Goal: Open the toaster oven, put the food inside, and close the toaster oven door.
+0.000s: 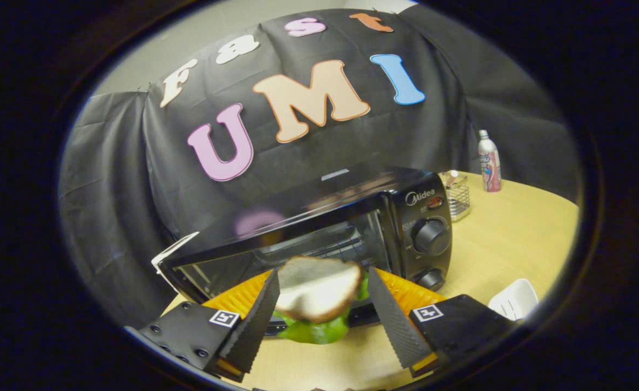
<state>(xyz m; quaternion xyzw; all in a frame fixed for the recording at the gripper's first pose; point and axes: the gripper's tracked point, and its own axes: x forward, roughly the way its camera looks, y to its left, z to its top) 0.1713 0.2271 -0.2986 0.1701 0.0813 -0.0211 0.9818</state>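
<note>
A toy sandwich (317, 293), a slice of bread over green lettuce (314, 330), sits between my fingers, held above the table. My gripper (322, 274) is shut on it, with one finger at each side. Just beyond it stands the black toaster oven (406, 228), its two knobs (431, 237) on the right. The oven's front is open: I see the wire rack (325, 241) inside. A dark strip of the lowered door (364, 315) shows under the sandwich. The sandwich hides the lower middle of the opening.
The oven stands on a light wooden table (515, 244). Right of the oven are a wire holder (457, 195) and a spray bottle (489, 161) farther back. A white dish (515, 298) lies near my right finger.
</note>
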